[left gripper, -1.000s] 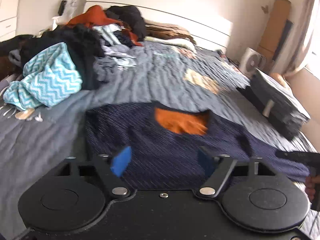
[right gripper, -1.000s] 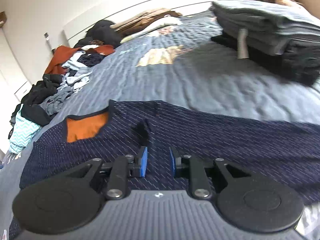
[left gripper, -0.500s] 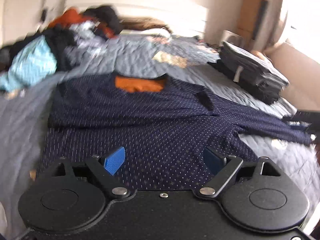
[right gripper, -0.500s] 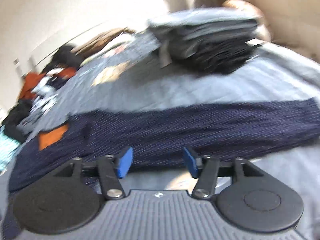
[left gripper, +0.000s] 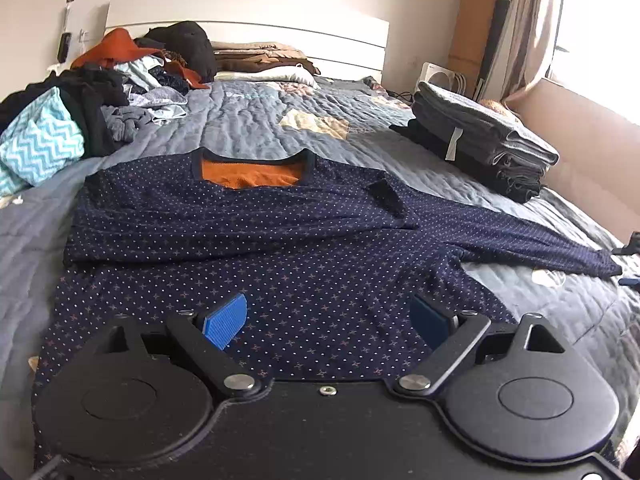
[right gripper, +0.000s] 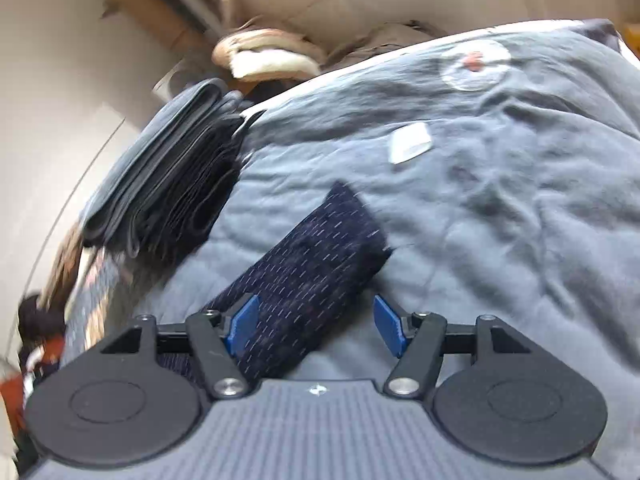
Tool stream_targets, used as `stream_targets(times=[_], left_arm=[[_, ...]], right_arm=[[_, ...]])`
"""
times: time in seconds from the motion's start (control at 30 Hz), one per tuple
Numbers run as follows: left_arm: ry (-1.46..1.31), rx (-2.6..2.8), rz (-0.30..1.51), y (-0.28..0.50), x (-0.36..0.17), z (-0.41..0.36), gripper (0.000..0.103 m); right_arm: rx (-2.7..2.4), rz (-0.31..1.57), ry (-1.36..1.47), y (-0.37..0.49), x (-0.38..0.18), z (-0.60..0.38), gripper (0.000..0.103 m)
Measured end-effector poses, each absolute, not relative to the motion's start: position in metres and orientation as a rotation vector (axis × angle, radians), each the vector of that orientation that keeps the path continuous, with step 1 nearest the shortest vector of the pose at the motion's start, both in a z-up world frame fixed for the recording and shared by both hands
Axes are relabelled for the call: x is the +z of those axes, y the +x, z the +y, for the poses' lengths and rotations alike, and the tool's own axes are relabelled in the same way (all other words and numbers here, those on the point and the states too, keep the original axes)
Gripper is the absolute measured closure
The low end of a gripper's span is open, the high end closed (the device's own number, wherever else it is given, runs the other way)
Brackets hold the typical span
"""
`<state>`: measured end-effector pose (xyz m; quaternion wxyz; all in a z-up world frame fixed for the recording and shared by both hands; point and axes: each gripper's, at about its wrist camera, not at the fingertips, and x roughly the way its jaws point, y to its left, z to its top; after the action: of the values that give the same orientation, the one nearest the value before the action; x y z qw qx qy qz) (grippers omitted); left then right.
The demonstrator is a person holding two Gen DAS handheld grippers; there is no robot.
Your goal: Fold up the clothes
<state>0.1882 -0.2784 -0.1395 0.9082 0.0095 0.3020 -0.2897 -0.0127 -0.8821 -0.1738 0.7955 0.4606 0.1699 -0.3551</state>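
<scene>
Bed: grey quilted bed cover (left gripper: 248,120), a flat place so you can fold.
Shirt: your dark blue dotted long-sleeved shirt with an orange inside (left gripper: 248,240) lies spread out, one sleeve already folded across.
Other sleeve: the cuff (right gripper: 320,256) sticks out sideways (probably your next fold).
Left gripper (left gripper: 328,322): jaws wide, holding nothing.
Right gripper (right gripper: 316,326): jaws have just been opening, the cuff lies between them, not pinched.
Folded pile: grey and black stack of clothes (left gripper: 480,140) waits well apart.

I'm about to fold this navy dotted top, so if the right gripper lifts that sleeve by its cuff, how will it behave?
Probably floppy: the navy sleeve lies limp and flat on the quilt. Likely light, as the knit looks thin. It may drag the top's body, since they're joined.
</scene>
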Motion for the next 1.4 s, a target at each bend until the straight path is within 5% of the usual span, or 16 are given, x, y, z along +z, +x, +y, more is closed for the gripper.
stream_targets(times=[0.7, 0.77, 0.8, 1.1, 1.4], left_arm=[[0.031, -0.608, 0.635, 0.186, -0.142, -0.279, 0.014], [0.035, -0.612, 0.634, 0.185, -0.142, -0.280, 0.014], [0.038, -0.614, 0.633, 0.184, -0.142, -0.280, 0.014], [0.000, -0.588, 0.639, 0.193, -0.136, -0.269, 0.014], [-0.104, -0.508, 0.635, 0.213, -0.118, -0.236, 0.013]], right_arm=[[-0.840, 0.351, 1.038, -0.003, -0.199, -0.899, 0.051], [-0.862, 0.344, 1.014, 0.001, -0.195, -0.898, 0.069], [-0.881, 0.344, 0.994, 0.004, -0.192, -0.898, 0.098], [-0.770, 0.288, 0.812, 0.056, -0.127, -0.865, 0.098], [-0.310, 0.327, 0.538, 0.195, -0.047, -0.709, 0.098]])
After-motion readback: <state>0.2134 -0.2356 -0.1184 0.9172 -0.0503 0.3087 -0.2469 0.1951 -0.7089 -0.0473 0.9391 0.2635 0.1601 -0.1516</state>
